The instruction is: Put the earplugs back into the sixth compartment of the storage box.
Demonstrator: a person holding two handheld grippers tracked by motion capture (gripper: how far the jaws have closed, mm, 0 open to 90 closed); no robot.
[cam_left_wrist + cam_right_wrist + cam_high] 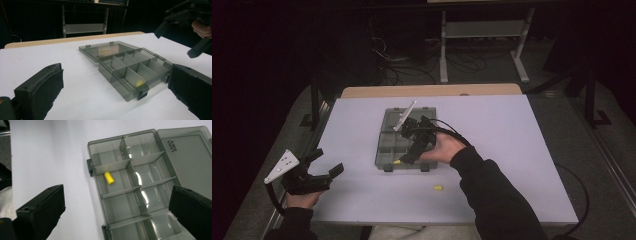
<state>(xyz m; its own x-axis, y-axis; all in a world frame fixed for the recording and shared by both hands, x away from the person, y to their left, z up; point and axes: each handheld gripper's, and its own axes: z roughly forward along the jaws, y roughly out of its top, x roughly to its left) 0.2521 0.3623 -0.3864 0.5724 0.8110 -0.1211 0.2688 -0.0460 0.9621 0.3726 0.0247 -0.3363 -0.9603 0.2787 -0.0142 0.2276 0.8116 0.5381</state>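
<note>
White tabletop [512, 150], dark room behind it with cables and a metal stand on the floor: at the middle of the sheet lies my smoky grey compartment box [388, 145], its clear lid [190, 157] folded flat open on the far side. My right gripper [404, 159] hangs over the box's near edge, jaws spread wide with nothing between them; no earlier frame sits beside this one, so I report only that they are released. Looking down along those jaws in the right gripper view, one yellow earplug [109, 178] lies alone in a compartment in the row along the latch-side wall, next to the end one, clear of both pads. A second yellow earplug [438, 188] rests on the bare table, near the front edge and well apart from the box. My left gripper [328, 165] rests low at the table's left front corner, its jaws likewise open and empty, aimed toward the box [130, 72]. From there the first plug shows as a yellow blur [140, 83] through the box's near wall.
</note>
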